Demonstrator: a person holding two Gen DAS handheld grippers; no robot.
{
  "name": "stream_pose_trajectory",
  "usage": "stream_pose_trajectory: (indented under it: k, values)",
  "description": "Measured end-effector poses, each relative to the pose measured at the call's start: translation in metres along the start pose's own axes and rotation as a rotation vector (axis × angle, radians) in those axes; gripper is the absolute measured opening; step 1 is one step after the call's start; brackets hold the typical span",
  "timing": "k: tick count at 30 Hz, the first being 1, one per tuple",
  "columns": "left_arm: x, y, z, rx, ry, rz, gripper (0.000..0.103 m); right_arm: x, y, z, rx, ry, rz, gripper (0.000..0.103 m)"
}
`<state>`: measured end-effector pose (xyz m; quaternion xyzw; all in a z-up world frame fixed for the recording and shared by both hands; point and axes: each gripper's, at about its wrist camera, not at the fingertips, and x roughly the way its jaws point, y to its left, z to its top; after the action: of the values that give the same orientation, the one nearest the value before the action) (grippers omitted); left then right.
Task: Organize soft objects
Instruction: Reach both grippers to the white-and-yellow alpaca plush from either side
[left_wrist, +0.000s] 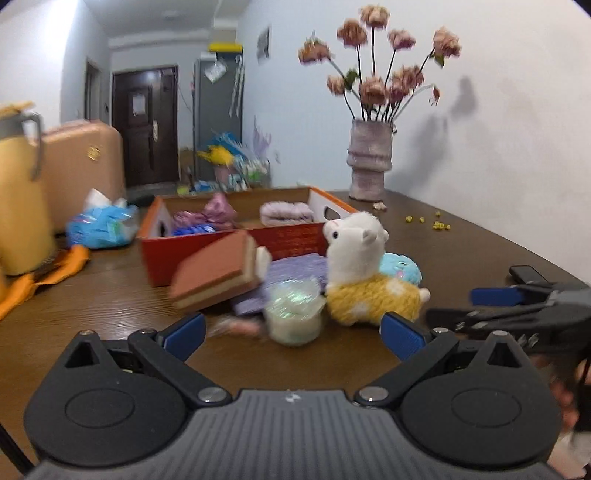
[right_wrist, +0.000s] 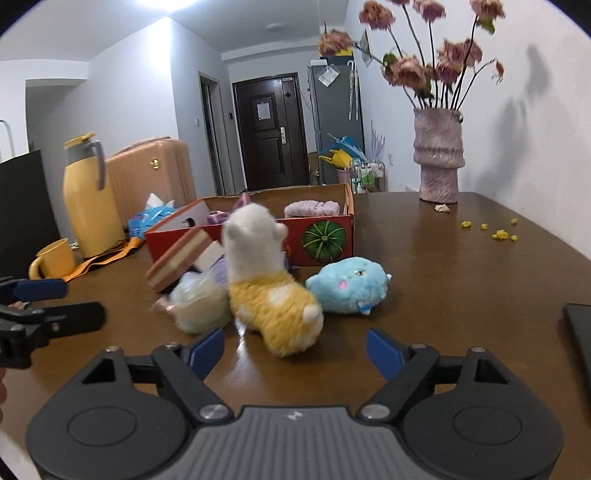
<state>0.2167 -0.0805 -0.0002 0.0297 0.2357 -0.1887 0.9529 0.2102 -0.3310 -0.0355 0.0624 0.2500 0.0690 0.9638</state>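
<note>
Brown wood makes up the surface (right_wrist: 461, 280), and a dark door (right_wrist: 269, 133) stands far back in the room. On the surface sits an orange cardboard box (right_wrist: 321, 240) with a green pumpkin picture on its side. Inside it lie a fluffy pink cloth (right_wrist: 314, 208) and some purple and blue soft things (left_wrist: 207, 218).

Just in front of the box stands a toy alpaca (right_wrist: 266, 280) with a white head and a yellow body. A blue plush toy (right_wrist: 349, 286) lies right beside it, touching it. On the other side is a pale green soft ball in shiny wrap (left_wrist: 293, 314), and a brown and cream sponge cake toy (left_wrist: 218, 273) leans tilted over a purple cloth (left_wrist: 291, 273).

Both pairs of tongs are empty. The left tongs (left_wrist: 293, 330) are wide open, near the green ball. The right tongs (right_wrist: 295, 350) are open too, with the alpaca's back end just between the blue tips, not pinched.

A pink vase (right_wrist: 437, 158) of dried flowers stands by the wall, and a yellow jug (right_wrist: 88, 199) and yellow cup (right_wrist: 55, 258) stand off to the side
</note>
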Motion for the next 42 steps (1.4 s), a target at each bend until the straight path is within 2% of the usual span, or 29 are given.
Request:
stream_pose_trajectory:
  k: [2,6,8,9,13,16,18,21,23,24,25,26,28,30,35,37,39,42]
  values:
    - [0.023,-0.002,0.009,-0.028,0.012,-0.048,0.103,0.017,-0.006,0.005,0.011,0.007,-0.002,0.074]
    - [0.056,0.000,0.020,-0.095,0.059,-0.091,0.102,0.046,-0.016,0.010,0.032,0.013,0.026,0.069]
    - [0.063,0.003,0.020,-0.113,0.066,-0.125,0.102,0.056,-0.020,0.011,0.063,0.029,0.042,0.056]
    - [0.063,0.006,0.020,-0.118,0.055,-0.146,0.102,0.059,-0.019,0.011,0.090,0.052,0.073,0.044]
    - [0.057,0.020,0.014,-0.138,0.008,-0.253,0.102,0.060,-0.003,0.003,0.119,0.153,0.275,0.045]
    - [0.062,0.024,0.014,-0.161,0.024,-0.270,0.102,0.053,0.007,-0.002,0.070,0.168,0.355,0.048]
    - [0.068,0.019,0.014,-0.160,0.057,-0.254,0.102,0.046,0.004,-0.002,0.053,0.178,0.341,0.050]
    - [0.077,0.002,0.011,-0.120,0.083,-0.232,0.095,0.036,-0.018,0.001,0.081,0.168,0.213,0.052]
    - [0.086,-0.015,0.008,-0.064,0.111,-0.182,0.081,0.032,-0.034,0.005,0.118,0.145,0.117,0.054]
    - [0.089,-0.022,0.006,-0.039,0.120,-0.172,0.069,0.029,-0.041,0.007,0.141,0.133,0.074,0.054]
    - [0.090,-0.028,0.003,-0.025,0.135,-0.165,0.059,0.027,-0.045,0.007,0.156,0.123,0.060,0.054]
    - [0.096,-0.033,0.002,-0.021,0.168,-0.143,0.054,0.025,-0.048,0.007,0.169,0.109,0.056,0.054]
    - [0.097,-0.035,-0.001,-0.029,0.173,-0.142,0.046,0.021,-0.048,0.007,0.177,0.090,0.059,0.054]
    - [0.090,-0.034,-0.002,-0.021,0.172,-0.169,0.044,0.020,-0.042,0.005,0.163,0.094,0.060,0.054]
    - [0.051,-0.005,-0.021,-0.041,0.183,-0.343,0.047,0.014,-0.029,0.004,0.123,0.084,0.098,0.057]
    - [0.035,0.007,-0.031,-0.032,0.169,-0.332,0.047,0.007,-0.023,0.004,0.103,0.071,0.134,0.066]
    - [0.022,0.027,-0.039,-0.046,0.158,-0.261,0.047,0.005,-0.015,0.004,0.075,0.069,0.180,0.072]
    - [0.006,0.054,-0.045,-0.093,0.126,-0.181,0.051,0.003,-0.002,0.003,0.043,0.069,0.261,0.073]
